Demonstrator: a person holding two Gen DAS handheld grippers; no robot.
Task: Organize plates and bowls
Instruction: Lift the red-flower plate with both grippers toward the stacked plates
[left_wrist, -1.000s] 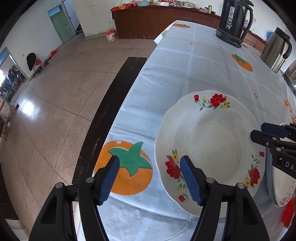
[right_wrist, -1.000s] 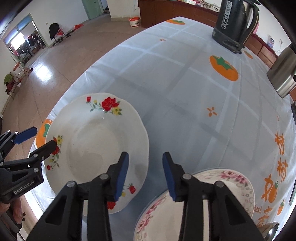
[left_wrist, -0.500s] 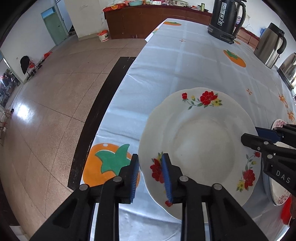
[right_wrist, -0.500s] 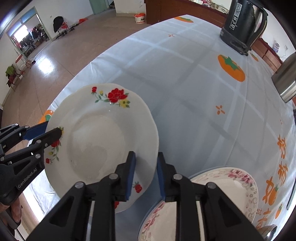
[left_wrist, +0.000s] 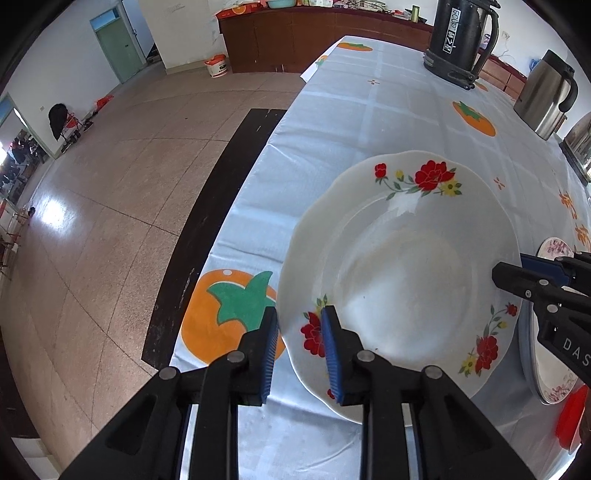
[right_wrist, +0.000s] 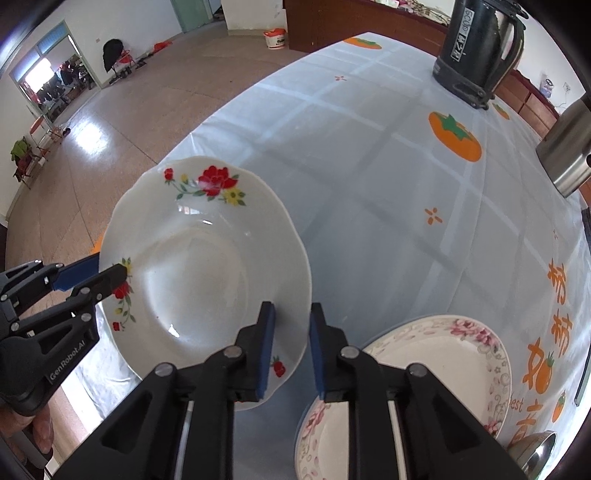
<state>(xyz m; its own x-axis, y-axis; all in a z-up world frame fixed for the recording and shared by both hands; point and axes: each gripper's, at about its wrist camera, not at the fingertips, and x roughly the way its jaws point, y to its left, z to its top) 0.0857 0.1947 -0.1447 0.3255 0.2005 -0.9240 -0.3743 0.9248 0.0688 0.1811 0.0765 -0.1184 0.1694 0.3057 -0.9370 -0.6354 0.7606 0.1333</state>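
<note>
Left wrist view first: the left tongs (left_wrist: 298, 345) are closest to us, and their two blue pads sit on either side of the near edge of the white plate with red flowers (left_wrist: 402, 273). They are clamped on that rim. Just left of the tongs, an orange fruit picture (left_wrist: 207, 317) is printed on the pale blue tablecloth (left_wrist: 354, 122). Across the plate from the left tongs, the right tongs (left_wrist: 508, 271) pinch the other edge. Beyond them peeks the rim of a pink-flowered plate (left_wrist: 552, 247). Far past the plate stand a black kettle (left_wrist: 461, 37) and a silver kettle (left_wrist: 545, 98). Off to the left of the table lies a dark bench (left_wrist: 218, 221) on the speckled floor.

Right wrist view: the right tongs (right_wrist: 291, 345) have one pad over the plate (right_wrist: 207, 273) and one outside its edge. Their jaws are closing on the rim, which sits between the pads. The plate looks lifted off the cloth (right_wrist: 354, 155). Just right of these tongs and lower down sits the pink-flowered plate (right_wrist: 443, 362) on the table. Across the white plate, the left tongs (right_wrist: 110, 271) grip its far-left edge, and a bit of a hand (right_wrist: 37, 428) shows under them. Farther away stands the black kettle (right_wrist: 478, 48), and the silver kettle (right_wrist: 567, 155) is at the right edge.
</note>
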